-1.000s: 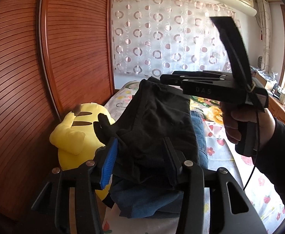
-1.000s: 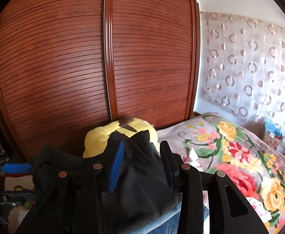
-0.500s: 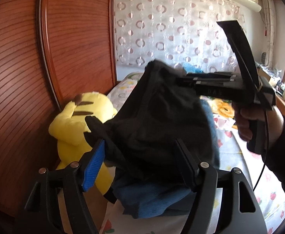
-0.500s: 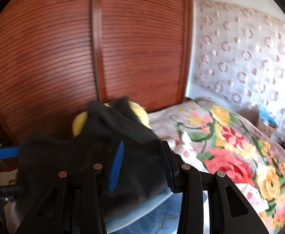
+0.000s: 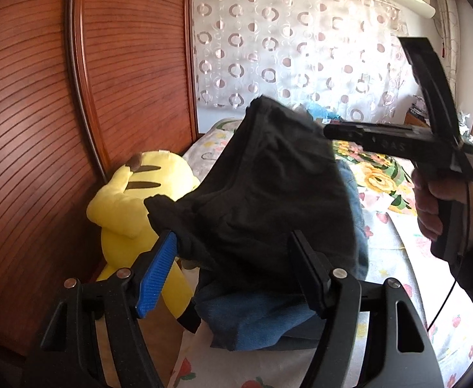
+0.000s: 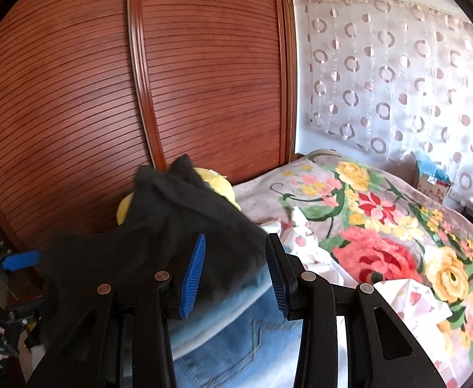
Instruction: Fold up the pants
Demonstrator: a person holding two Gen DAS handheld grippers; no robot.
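Observation:
Folded black pants point(image 5: 268, 194) hang in the air above a pile of blue jeans point(image 5: 262, 317) on the bed. In the left wrist view my left gripper point(image 5: 233, 255) is open, its fingers wide apart below the black cloth. My right gripper body point(image 5: 398, 142) shows at the right, level with the pants' top edge. In the right wrist view the black pants point(image 6: 159, 236) lie over my right gripper's left finger; the right gripper point(image 6: 233, 255) is open, with jeans point(image 6: 236, 333) under it.
A yellow plush toy point(image 5: 139, 200) sits against the slatted wooden wardrobe doors point(image 6: 172, 97) at the left. A floral blanket point(image 6: 382, 226) covers the bed's far part. A patterned curtain point(image 5: 301, 58) hangs behind. The strawberry-print sheet point(image 5: 398, 291) lies under the jeans.
Both grippers have opened and let go of the black pants. The pants have swung up and away toward the far side, and the right gripper has drawn back to the right.

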